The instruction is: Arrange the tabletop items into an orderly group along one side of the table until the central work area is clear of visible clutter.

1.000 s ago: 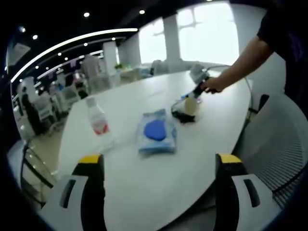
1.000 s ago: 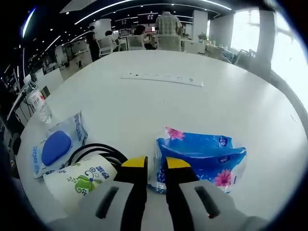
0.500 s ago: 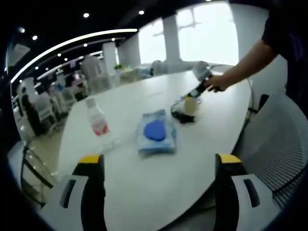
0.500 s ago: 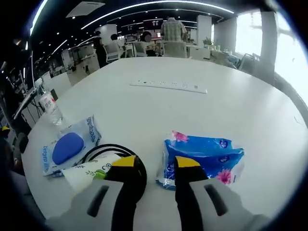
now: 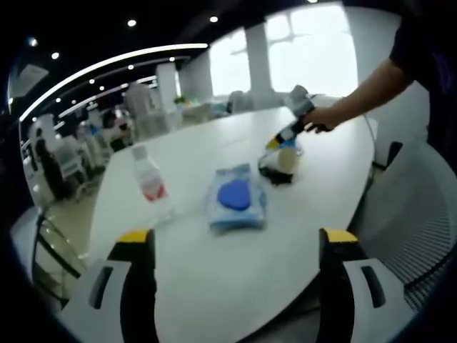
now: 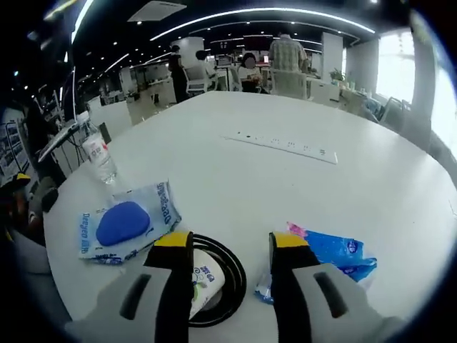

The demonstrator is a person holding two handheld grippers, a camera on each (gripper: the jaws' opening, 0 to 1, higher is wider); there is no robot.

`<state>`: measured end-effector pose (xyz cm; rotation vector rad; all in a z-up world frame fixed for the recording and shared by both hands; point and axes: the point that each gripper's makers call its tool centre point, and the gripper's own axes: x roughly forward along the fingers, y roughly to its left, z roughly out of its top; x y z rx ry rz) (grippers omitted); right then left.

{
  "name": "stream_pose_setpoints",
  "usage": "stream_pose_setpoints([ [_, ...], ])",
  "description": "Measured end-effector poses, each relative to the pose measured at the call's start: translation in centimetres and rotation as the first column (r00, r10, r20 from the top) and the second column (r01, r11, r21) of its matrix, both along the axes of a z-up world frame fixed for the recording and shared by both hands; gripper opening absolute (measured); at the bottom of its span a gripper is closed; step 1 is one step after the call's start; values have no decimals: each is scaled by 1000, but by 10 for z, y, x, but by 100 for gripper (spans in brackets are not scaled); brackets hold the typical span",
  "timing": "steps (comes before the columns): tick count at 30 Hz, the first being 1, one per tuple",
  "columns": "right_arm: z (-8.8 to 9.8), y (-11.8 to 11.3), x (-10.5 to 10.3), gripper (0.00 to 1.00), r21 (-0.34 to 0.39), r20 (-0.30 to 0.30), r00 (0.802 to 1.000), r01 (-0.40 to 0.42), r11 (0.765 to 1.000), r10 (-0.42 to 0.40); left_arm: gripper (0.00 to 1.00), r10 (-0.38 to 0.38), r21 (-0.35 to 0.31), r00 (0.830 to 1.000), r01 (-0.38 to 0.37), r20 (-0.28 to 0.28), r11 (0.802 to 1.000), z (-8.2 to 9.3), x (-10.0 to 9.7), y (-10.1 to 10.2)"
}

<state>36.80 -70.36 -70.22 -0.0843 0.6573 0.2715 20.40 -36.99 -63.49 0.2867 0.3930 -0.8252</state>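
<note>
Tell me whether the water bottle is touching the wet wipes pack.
Apart. The right gripper view shows bare white table between the water bottle and the wet wipes pack; the left gripper view shows the same gap.

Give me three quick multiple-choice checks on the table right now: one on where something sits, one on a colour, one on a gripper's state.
1. Between the water bottle and the black cable coil lies:
A the wet-wipes pack
B a mug
C a keyboard

2. The wipes pack's lid is:
A red
B blue
C green

3. The right gripper is:
A shut on the cable
B shut on the tissue pack
C open

Answers: 1 A, the left gripper view shows the pack between them. 2 B, an oval blue lid. 3 C, its yellow-tipped jaws stand apart above the coil, beside the blue tissue pack.
</note>
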Motion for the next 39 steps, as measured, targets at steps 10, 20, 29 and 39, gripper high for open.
stream_pose_setpoints([
  [10, 10, 40, 12, 44, -3, 20, 994, -108, 994, 108, 92, 8, 0, 1000, -8, 4, 1000, 1, 1, 2],
  [20, -1, 75, 18, 44, -53, -20, 972, -233, 971, 232, 91, 13, 2, 1000, -13, 7, 1000, 1, 1, 3],
  [29, -13, 89, 27, 35, -71, -68, 952, -302, 951, 297, 90, 19, -4, 1000, -19, 12, 1000, 3, 3, 4],
  [39, -34, 98, 30, 33, -51, -141, 935, -334, 941, 324, 88, 26, 6, 1000, -26, 7, 1000, 0, 3, 7],
])
